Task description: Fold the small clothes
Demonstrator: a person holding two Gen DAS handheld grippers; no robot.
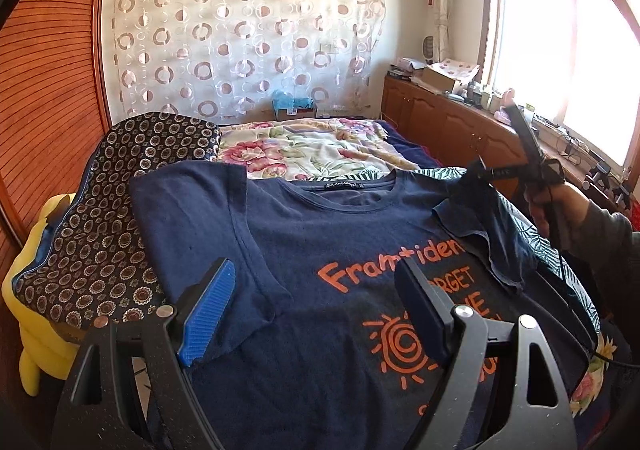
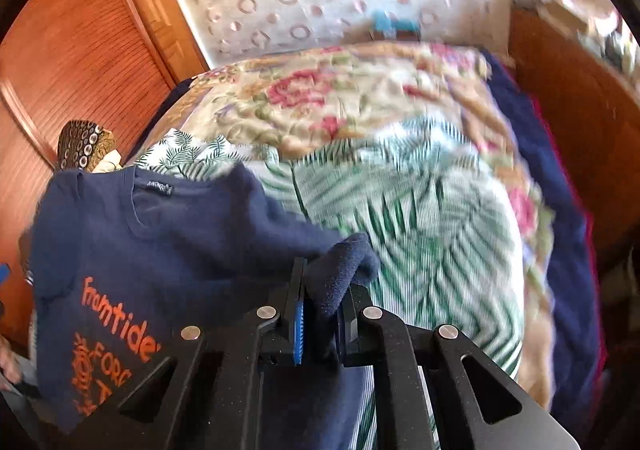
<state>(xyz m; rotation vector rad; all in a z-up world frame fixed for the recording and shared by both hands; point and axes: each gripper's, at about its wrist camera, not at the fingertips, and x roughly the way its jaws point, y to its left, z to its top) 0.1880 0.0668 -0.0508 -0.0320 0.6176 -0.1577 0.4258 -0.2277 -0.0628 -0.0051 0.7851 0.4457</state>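
A navy T-shirt (image 1: 320, 234) with orange print lies face up on the bed, collar toward the far end. It also shows in the right wrist view (image 2: 160, 242). My left gripper (image 1: 316, 286) is open and empty, low over the shirt's left side near its left sleeve (image 1: 188, 206). My right gripper (image 2: 322, 290) is shut on the shirt's right sleeve (image 2: 344, 270) and holds it lifted above the bed. From the left wrist view the right gripper (image 1: 476, 170) shows at the right, with the sleeve (image 1: 480, 226) hanging from it.
The shirt rests on a green leaf-print sheet (image 2: 420, 218) and a floral blanket (image 1: 312, 146). A dark patterned cushion (image 1: 112, 210) lies to the left over a yellow object (image 1: 36, 330). Wooden cabinets (image 1: 448, 118) with clutter run along the right under a window.
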